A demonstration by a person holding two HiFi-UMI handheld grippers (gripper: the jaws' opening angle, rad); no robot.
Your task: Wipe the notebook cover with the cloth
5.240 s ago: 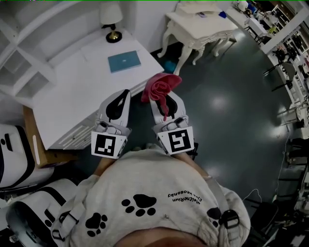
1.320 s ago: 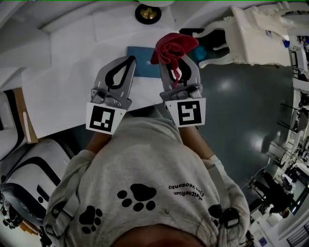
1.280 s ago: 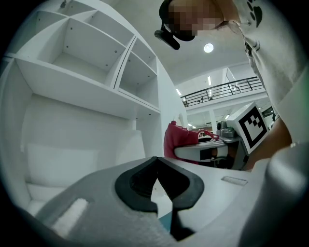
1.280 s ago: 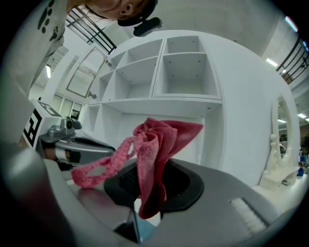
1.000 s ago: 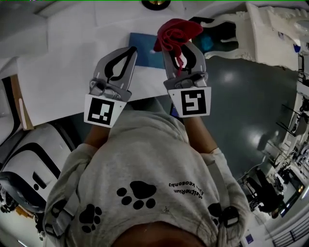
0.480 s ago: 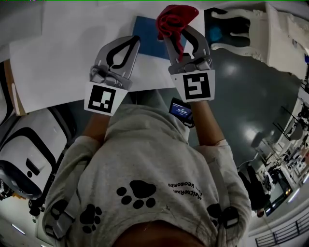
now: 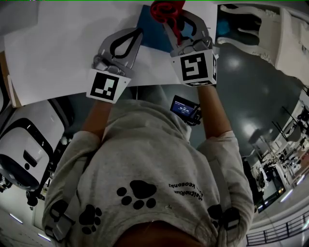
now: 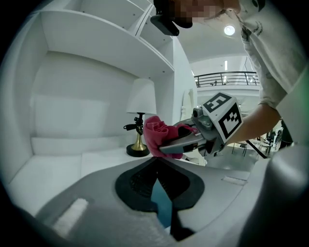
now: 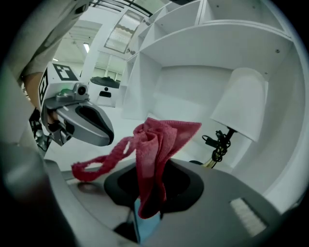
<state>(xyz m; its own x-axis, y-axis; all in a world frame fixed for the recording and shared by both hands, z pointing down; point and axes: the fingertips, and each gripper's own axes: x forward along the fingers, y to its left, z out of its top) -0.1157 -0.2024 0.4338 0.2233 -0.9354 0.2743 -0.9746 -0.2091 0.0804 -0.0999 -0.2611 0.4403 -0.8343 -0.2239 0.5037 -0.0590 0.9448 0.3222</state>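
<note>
As the right gripper [image 7: 175,17] pinched the red cloth [image 7: 166,6] over the blue notebook [image 7: 150,34], a wipe looked imminent. The left gripper [image 7: 138,32] hovered alongside, closed and empty, perhaps to steady the cover.

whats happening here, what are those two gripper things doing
A person holds a gripper in each hand over a white desk. The right gripper is shut on a red cloth, poised over the blue notebook lying on the desk. The left gripper is shut and empty beside it. Whether the cloth touches the cover yet can't be told.
</note>
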